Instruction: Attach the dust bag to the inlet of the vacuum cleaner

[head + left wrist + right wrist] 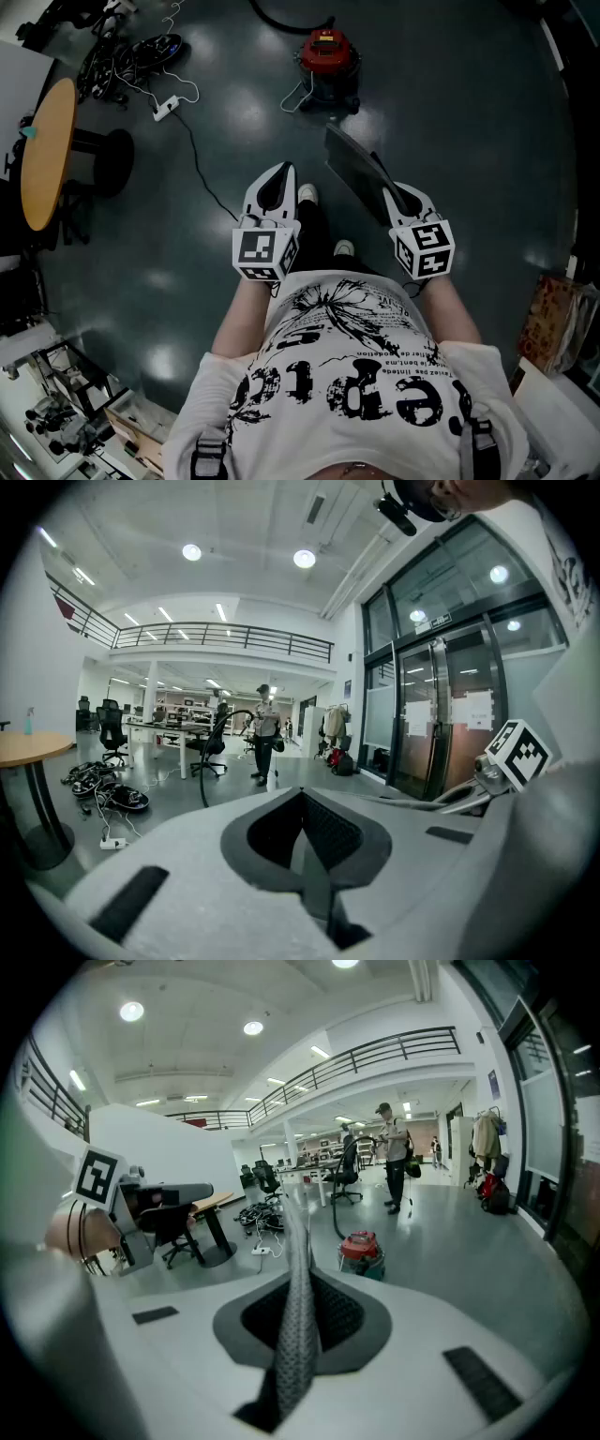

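One thin dark dust bag (352,167) is pinched at its near edge by the right gripper (394,199) fingers. It juts ahead of them, holding flat and not drooping: light and probably woven, so best held by an edge. The left gripper (274,190) fingers are pressed together, empty. The red vacuum cleaner (328,54) stands on the floor well beyond both — no label legible.

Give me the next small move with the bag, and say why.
Probably step toward the red vacuum cleaner while lowering the right gripper. That gripper is shut on the flat dust bag, but the vacuum stands on the floor well ahead, apparently beyond reach. The left gripper is shut with nothing in it.
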The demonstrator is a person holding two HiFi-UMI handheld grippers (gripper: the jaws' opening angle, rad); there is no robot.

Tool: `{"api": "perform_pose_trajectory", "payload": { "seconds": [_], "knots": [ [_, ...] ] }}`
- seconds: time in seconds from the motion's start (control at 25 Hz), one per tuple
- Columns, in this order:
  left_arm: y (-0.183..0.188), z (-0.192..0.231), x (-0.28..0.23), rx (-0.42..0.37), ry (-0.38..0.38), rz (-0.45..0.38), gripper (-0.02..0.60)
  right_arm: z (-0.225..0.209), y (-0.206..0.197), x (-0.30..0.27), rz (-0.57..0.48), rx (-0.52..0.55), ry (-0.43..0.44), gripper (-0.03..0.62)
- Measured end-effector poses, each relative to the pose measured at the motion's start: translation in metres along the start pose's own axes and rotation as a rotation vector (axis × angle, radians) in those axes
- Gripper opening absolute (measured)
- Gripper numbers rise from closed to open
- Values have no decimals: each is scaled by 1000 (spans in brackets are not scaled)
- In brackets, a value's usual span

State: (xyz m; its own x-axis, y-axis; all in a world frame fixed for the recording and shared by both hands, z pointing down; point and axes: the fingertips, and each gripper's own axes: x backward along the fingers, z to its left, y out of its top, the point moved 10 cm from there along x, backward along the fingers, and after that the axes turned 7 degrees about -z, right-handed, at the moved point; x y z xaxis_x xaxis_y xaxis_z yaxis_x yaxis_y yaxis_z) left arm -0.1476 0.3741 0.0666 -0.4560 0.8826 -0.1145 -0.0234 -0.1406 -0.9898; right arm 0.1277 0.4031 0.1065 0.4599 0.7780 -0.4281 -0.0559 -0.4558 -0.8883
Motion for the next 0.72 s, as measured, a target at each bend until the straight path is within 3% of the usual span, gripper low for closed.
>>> {"api": "perform_pose_trajectory", "payload": {
  "seconds": [0.28,0.72],
  "knots": [
    [-1,74,-56,35,7,10,3,0,30,-75,23,-12,-16,23],
    [27,220,-226,74,-96,27,3,-35,114,-246,95,-27,-53,23]
  ]
}}
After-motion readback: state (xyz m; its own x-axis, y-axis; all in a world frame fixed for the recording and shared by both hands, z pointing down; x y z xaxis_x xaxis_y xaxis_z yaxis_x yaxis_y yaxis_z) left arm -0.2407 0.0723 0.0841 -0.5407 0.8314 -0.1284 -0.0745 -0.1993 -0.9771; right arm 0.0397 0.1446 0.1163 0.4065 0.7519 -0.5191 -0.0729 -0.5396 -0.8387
